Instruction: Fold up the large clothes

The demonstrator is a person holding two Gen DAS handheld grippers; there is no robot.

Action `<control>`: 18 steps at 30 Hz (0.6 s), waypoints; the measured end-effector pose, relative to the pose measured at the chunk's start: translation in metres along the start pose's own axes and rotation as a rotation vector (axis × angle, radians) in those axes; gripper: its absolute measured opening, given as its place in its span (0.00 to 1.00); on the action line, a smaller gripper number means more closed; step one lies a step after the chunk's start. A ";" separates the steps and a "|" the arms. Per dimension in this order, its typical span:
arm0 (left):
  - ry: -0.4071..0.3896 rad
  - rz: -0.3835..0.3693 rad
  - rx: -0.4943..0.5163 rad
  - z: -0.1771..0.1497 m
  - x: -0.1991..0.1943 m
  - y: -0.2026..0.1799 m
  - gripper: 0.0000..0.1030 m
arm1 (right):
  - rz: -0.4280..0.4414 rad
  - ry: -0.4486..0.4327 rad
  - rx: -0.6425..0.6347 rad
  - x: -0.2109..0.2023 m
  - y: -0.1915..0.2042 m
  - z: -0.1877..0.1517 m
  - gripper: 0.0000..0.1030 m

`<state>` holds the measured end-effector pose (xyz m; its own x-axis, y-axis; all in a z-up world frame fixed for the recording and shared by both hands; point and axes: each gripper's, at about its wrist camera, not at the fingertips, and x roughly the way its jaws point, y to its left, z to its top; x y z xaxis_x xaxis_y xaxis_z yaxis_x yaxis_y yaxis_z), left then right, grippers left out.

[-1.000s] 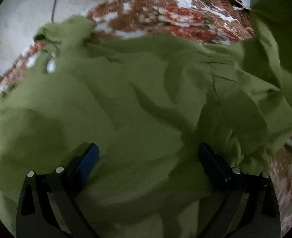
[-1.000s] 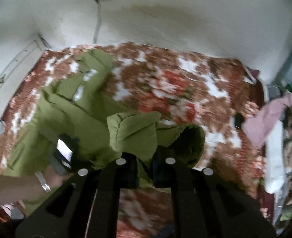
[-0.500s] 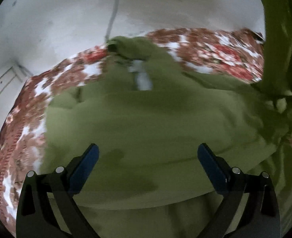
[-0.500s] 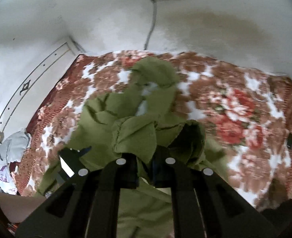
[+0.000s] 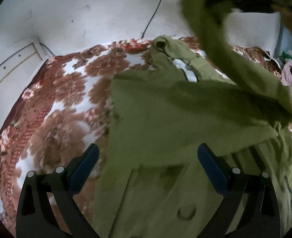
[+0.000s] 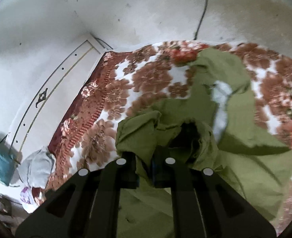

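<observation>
Olive-green cloth is filling the middle of the flowered bedspread (image 5: 62, 107): one large garment (image 5: 165, 123) is lying there, its left edge leaving you a wide strip of open bedding toward the white walls at the corner. One sleeve (image 5: 221, 45) is hanging lifted on the right. You are working two grippers. Your left gripper (image 5: 148, 168) is hovering with jaws spread wide, holding nothing. Your right gripper (image 6: 145, 170) is pinching a bunched fold of the garment (image 6: 138, 136) with jaws nearly closed.
</observation>
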<state>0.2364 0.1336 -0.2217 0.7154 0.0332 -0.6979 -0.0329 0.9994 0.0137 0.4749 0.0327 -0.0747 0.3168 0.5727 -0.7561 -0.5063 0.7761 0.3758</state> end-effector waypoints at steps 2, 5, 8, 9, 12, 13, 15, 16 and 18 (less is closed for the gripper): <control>0.013 0.012 0.014 -0.015 -0.006 0.010 0.95 | 0.000 0.031 0.000 0.038 0.018 -0.006 0.09; 0.045 0.029 0.030 -0.035 -0.008 0.024 0.95 | 0.014 0.096 0.026 0.089 0.032 -0.023 0.09; 0.057 0.079 0.055 -0.049 -0.011 0.035 0.95 | 0.011 0.162 0.020 0.134 0.043 -0.047 0.09; 0.047 0.111 0.086 -0.051 -0.012 0.035 0.95 | 0.009 0.176 0.015 0.144 0.046 -0.054 0.09; 0.067 0.155 0.074 -0.054 -0.001 0.043 0.95 | 0.003 0.234 -0.007 0.180 0.058 -0.077 0.09; 0.075 0.152 0.038 -0.054 0.002 0.047 0.95 | -0.002 0.253 -0.019 0.190 0.062 -0.085 0.09; 0.078 0.122 -0.025 -0.053 0.008 0.050 0.95 | -0.019 0.267 -0.052 0.201 0.069 -0.094 0.11; 0.085 0.103 -0.041 -0.055 0.012 0.049 0.95 | -0.020 0.283 -0.074 0.207 0.072 -0.098 0.11; 0.122 0.089 -0.033 -0.064 0.026 0.043 0.95 | -0.009 0.302 -0.086 0.213 0.074 -0.104 0.15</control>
<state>0.2088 0.1770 -0.2853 0.6184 0.1181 -0.7769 -0.1171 0.9915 0.0575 0.4210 0.1850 -0.2638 0.0752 0.4517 -0.8890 -0.5744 0.7484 0.3316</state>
